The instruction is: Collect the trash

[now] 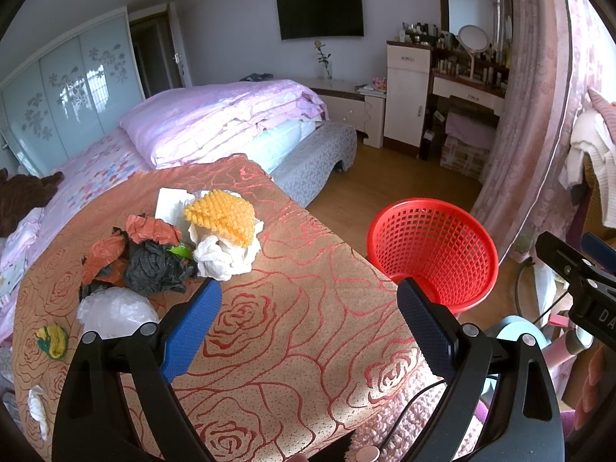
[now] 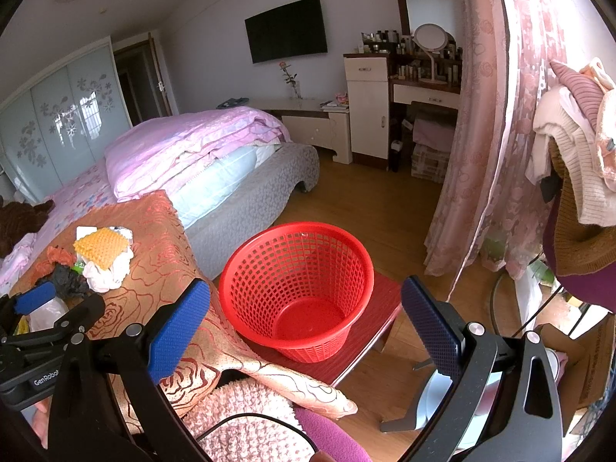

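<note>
Trash pile (image 1: 169,246) on far-left tabletop (image 1: 292,308): orange and black paper, white cloth, yellow sponge (image 1: 223,215) on top, plastic bag (image 1: 115,312) nearer. Left claw (image 1: 308,319) spread wide, holding nothing, over tabletop near pile. Red basket (image 2: 296,288) on red stool, right of tabletop. Right claw (image 2: 304,319) spread wide, empty, facing basket.

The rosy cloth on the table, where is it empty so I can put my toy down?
The rose cloth is bare between the trash pile and the edge facing the red basket, and just ahead of the open left gripper. The far-left side is crowded with crumpled paper, plastic and a yellow sponge.
</note>
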